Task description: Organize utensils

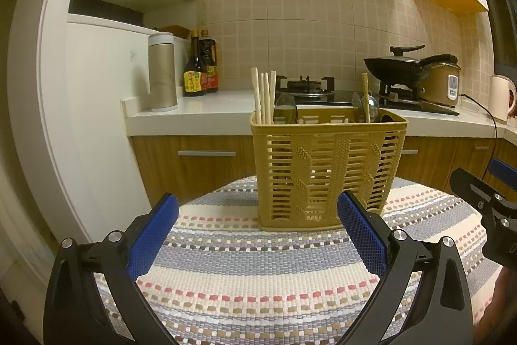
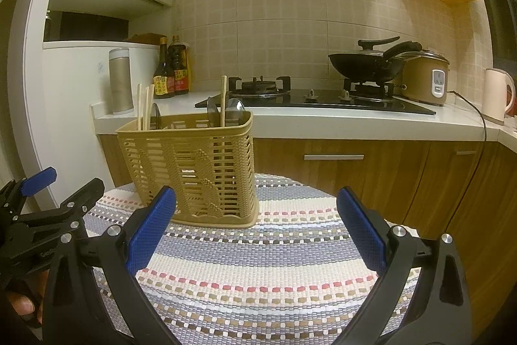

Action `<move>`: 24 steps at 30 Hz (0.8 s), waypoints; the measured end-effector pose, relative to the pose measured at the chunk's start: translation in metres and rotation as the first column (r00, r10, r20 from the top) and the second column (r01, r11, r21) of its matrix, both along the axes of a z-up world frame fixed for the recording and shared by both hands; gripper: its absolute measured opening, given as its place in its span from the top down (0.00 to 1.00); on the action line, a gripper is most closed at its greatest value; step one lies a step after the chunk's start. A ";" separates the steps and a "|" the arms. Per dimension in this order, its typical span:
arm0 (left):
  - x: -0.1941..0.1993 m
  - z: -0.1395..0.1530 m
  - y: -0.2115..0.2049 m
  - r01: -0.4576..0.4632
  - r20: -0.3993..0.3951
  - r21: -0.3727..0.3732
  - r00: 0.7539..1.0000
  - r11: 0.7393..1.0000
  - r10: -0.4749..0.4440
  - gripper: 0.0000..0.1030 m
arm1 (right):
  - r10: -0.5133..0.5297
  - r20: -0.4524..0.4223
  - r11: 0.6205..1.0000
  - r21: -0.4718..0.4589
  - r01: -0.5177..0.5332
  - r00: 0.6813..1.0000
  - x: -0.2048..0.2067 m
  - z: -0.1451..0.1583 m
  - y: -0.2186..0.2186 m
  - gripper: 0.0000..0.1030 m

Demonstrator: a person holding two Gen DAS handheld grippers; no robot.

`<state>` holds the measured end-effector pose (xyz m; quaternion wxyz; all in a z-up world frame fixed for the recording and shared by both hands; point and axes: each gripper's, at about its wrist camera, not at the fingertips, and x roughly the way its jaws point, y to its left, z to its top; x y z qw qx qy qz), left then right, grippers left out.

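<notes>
A tan slatted utensil basket (image 1: 326,170) stands on a round table with a striped woven cloth (image 1: 258,274). Several chopsticks (image 1: 263,96) and a spoon (image 1: 285,109) stand in its left compartment. One chopstick (image 1: 365,96) and spoons (image 1: 371,109) stand in its right compartment. My left gripper (image 1: 258,209) is open and empty, just in front of the basket. In the right wrist view the basket (image 2: 194,170) is left of centre. My right gripper (image 2: 257,203) is open and empty, to the basket's right.
Behind the table runs a kitchen counter (image 1: 206,115) with a steel canister (image 1: 162,72), two sauce bottles (image 1: 200,67), a gas hob (image 2: 310,99), a wok (image 2: 368,62), a rice cooker (image 2: 426,77) and a kettle (image 2: 496,94). A white fridge (image 1: 97,106) stands left.
</notes>
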<state>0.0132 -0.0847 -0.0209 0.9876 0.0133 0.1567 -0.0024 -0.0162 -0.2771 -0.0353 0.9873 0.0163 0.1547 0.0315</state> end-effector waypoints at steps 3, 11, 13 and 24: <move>0.000 0.000 -0.001 0.003 0.000 0.004 1.000 1.000 -0.003 0.07 | 0.006 -0.004 1.000 0.006 -0.006 1.000 0.001 0.000 -0.001 0.08; 0.000 0.000 -0.001 0.001 -0.003 0.002 1.000 1.000 -0.001 0.07 | 0.011 -0.006 1.000 0.006 -0.011 1.000 0.001 0.000 0.000 0.08; 0.001 0.000 0.000 -0.001 -0.006 -0.003 1.000 1.000 0.001 0.07 | 0.013 -0.007 1.000 0.006 -0.013 1.000 0.001 0.000 -0.001 0.08; 0.001 0.000 0.001 0.002 -0.007 -0.009 1.000 1.000 -0.002 0.07 | 0.019 -0.017 1.000 0.007 -0.019 1.000 0.003 -0.001 0.001 0.08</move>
